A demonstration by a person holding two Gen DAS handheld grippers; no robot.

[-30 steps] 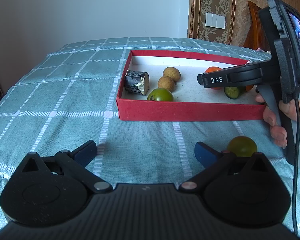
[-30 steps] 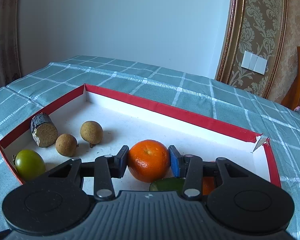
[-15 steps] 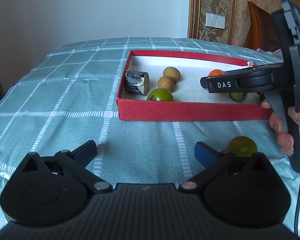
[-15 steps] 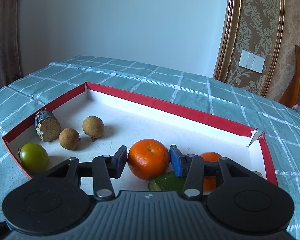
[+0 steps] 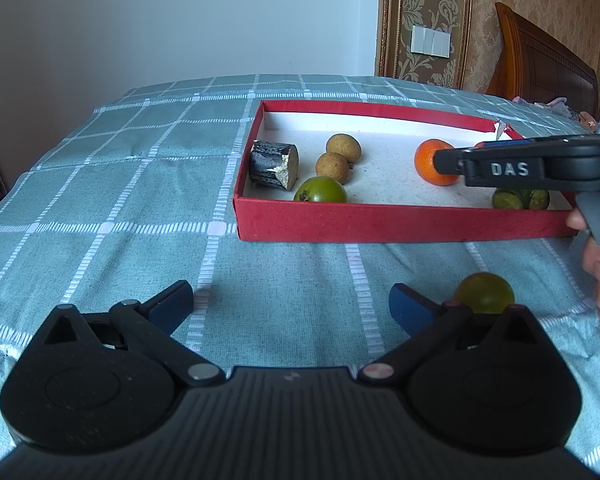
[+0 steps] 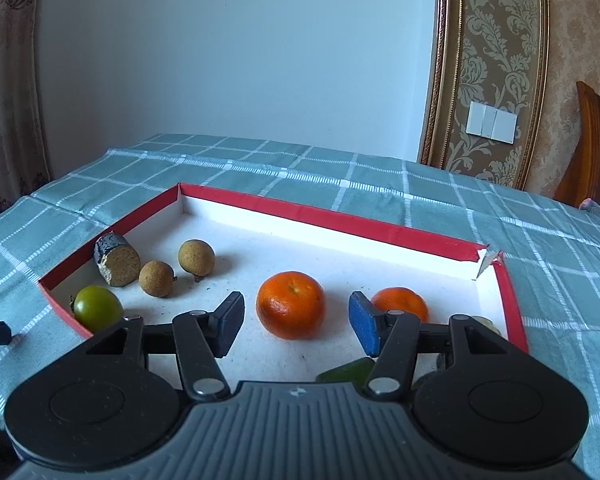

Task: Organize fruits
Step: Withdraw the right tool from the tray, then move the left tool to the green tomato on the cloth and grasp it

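A red tray (image 5: 380,224) with a white floor lies on the checked cloth. In it are a dark cut stub (image 6: 118,260), two brown longans (image 6: 196,256), a green fruit (image 6: 97,307), two oranges (image 6: 291,304) (image 6: 399,303) and a green piece (image 6: 348,372). My right gripper (image 6: 296,326) is open, just short of the nearer orange, which rests on the tray floor. My left gripper (image 5: 292,306) is open above the cloth, in front of the tray. A loose olive-green fruit (image 5: 485,293) lies on the cloth just behind its right finger.
The tray's far right corner (image 6: 486,256) is torn. The right gripper body (image 5: 540,168) and the hand that holds it hang over the tray's right end in the left wrist view. A wooden chair (image 5: 540,64) stands behind the table.
My right gripper has opened, let go of the orange and pulled back and up from it. The orange now sits on the tray floor. My left gripper has not moved.
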